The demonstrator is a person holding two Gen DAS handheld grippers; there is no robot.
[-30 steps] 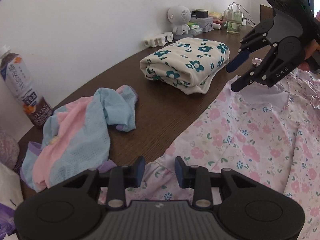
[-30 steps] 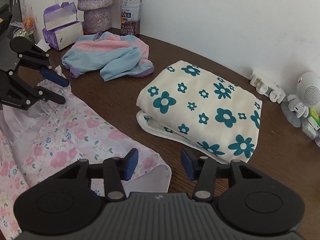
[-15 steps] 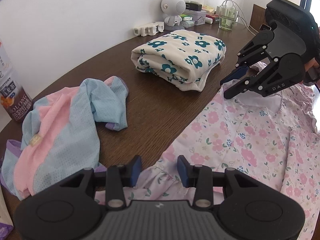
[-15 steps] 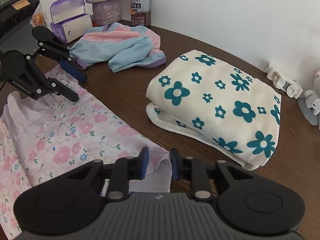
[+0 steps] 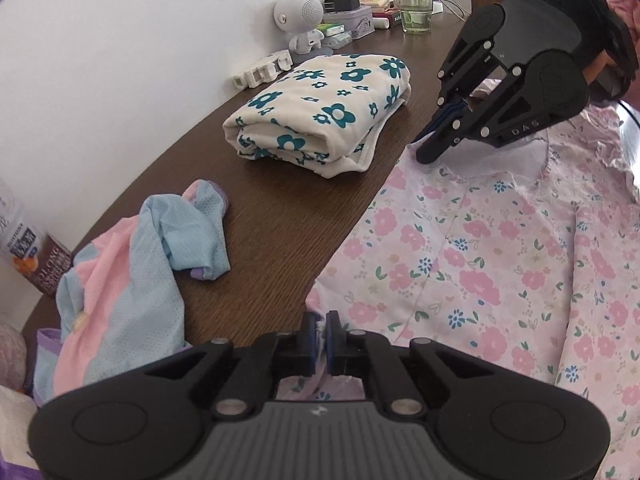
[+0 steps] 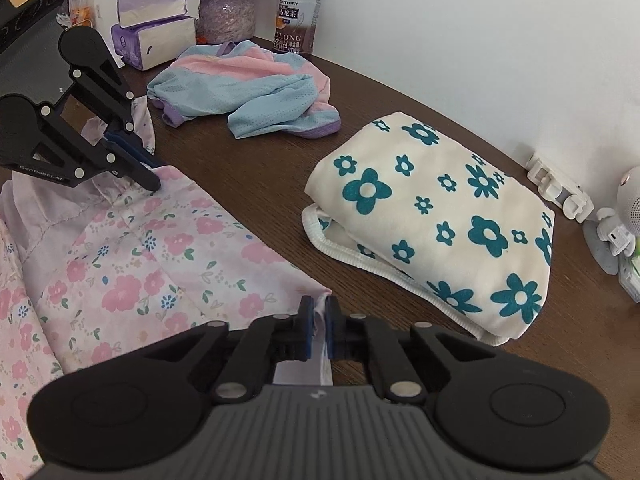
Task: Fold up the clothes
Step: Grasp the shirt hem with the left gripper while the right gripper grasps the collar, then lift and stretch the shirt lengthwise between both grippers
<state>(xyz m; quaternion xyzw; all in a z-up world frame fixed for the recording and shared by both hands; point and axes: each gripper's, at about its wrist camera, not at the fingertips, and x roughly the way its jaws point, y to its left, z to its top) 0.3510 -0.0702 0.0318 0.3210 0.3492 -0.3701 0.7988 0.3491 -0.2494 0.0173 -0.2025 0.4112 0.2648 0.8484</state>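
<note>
1. Both sets of jaws stood apart over the cloth a second ago; they have just been closing, and each is now pinched on an edge of the pink flowered garment [image 5: 460, 248].
2. At the near corner, the left gripper [image 5: 319, 334] has cloth bunched between its pads. The right gripper [image 6: 319, 320] is clamped on the far corner of the same edge.
3. That garment lies spread flat on the brown table [image 5: 280, 208], beside the already folded cream blanket [image 6: 440, 216]. A crumpled blue and pink top [image 5: 120, 264] waits near the wall.
4. My read: the grasp for the first fold is made. Next, both hands should lift together and carry this edge across the garment, keeping it taut and level.
5. A glass cup [image 5: 416, 12] at the table's far end holds greenish liquid; a tea bottle [image 6: 298, 4] stands by the wall.
</note>
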